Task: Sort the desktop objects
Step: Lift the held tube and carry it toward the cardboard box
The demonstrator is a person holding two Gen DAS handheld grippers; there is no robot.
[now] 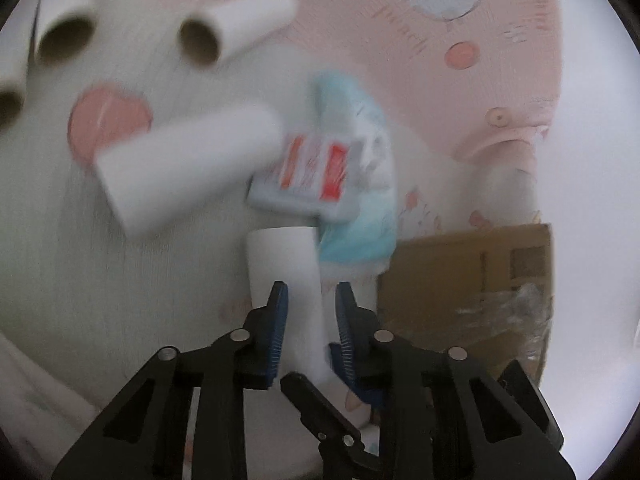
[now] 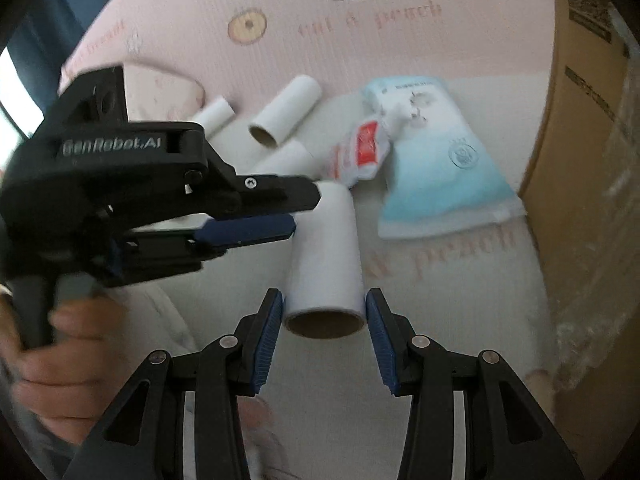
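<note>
My right gripper [image 2: 324, 308] is shut on the near, open end of a white cardboard tube [image 2: 326, 256], a pad on each side. The tube's far end reaches the fingertips of my left gripper [image 2: 306, 212], which a person's hand [image 2: 52, 344] holds at the left. In the left wrist view the left gripper [image 1: 310, 304] has its jaws partly apart around a white tube [image 1: 284, 264]. The left pad lies against the tube and a slit shows at the right pad. A red-and-white packet [image 1: 308, 172] [image 2: 360, 152] rests on a pale blue pack [image 1: 360, 232] [image 2: 436, 168].
Three loose tubes [image 2: 284, 114] [image 2: 218, 114] [image 2: 286, 158] lie behind on the pink cartoon mat [image 2: 360, 20]. In the blurred left wrist view one big tube [image 1: 180, 172] touches the packet. A brown cardboard box [image 2: 580, 160] [image 1: 472, 280] walls the right side.
</note>
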